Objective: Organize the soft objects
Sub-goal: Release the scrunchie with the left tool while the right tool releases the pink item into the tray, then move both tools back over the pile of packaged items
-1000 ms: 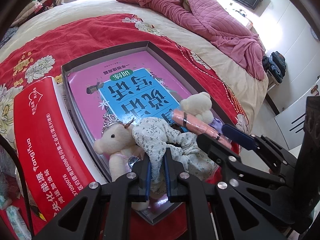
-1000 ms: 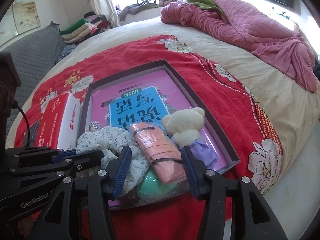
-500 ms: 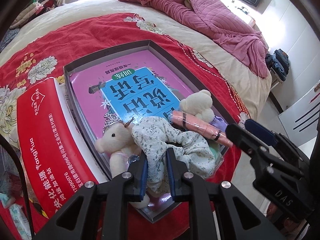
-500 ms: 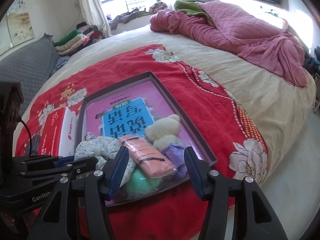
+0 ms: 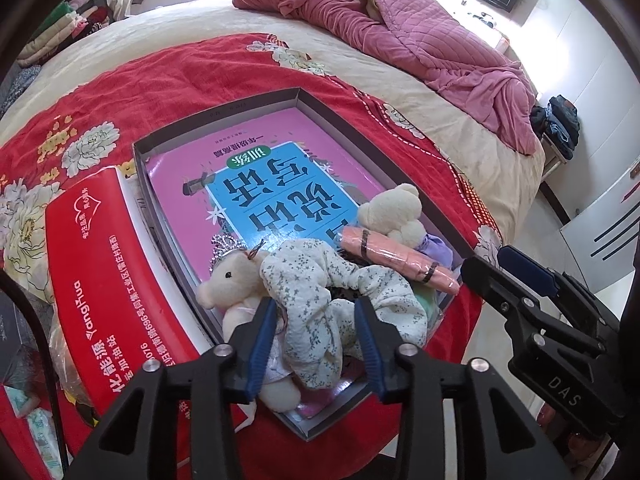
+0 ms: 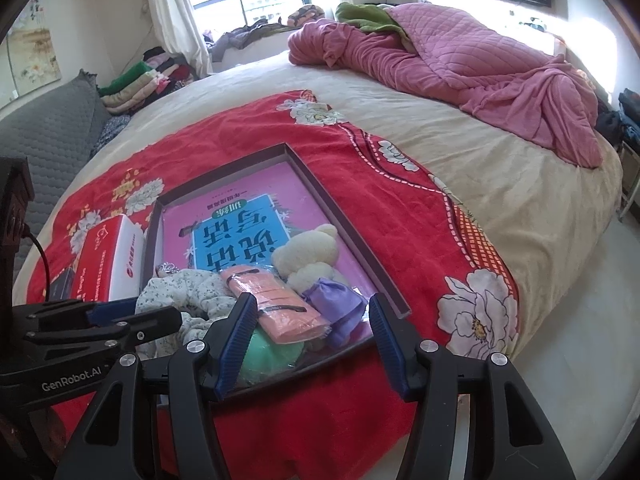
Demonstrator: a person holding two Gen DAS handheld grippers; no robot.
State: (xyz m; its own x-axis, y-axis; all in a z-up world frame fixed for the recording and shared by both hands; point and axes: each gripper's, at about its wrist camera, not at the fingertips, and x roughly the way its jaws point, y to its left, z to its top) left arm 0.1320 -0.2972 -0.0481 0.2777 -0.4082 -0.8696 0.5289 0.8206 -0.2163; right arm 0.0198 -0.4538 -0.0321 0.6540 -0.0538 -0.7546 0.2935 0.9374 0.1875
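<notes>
A shallow dark box [image 5: 248,107] [image 6: 352,240] lies on the red floral blanket, with a pink and blue book [image 5: 256,176] flat inside. At its near end lie a floral cloth scrunchie [image 5: 332,292] [image 6: 176,292], a pink plush pig with a tiara [image 5: 232,280], a cream teddy in a purple dress [image 5: 394,212] [image 6: 308,256], an orange banded roll [image 5: 396,258] [image 6: 276,304] and a green ball [image 6: 266,354]. My left gripper [image 5: 316,340] is open, its jaws on either side of the scrunchie. My right gripper [image 6: 312,344] is open and empty above the box's near end.
A red and white carton [image 5: 96,280] [image 6: 106,260] lies left of the box. A crumpled pink quilt [image 6: 460,68] lies at the far right of the bed. Folded clothes [image 6: 136,84] are stacked by the window. The bed edge drops to the floor on the right.
My left gripper has opened and let go of the floral scrunchie, which now lies in the box. My right gripper has drawn back and up from the box, still open.
</notes>
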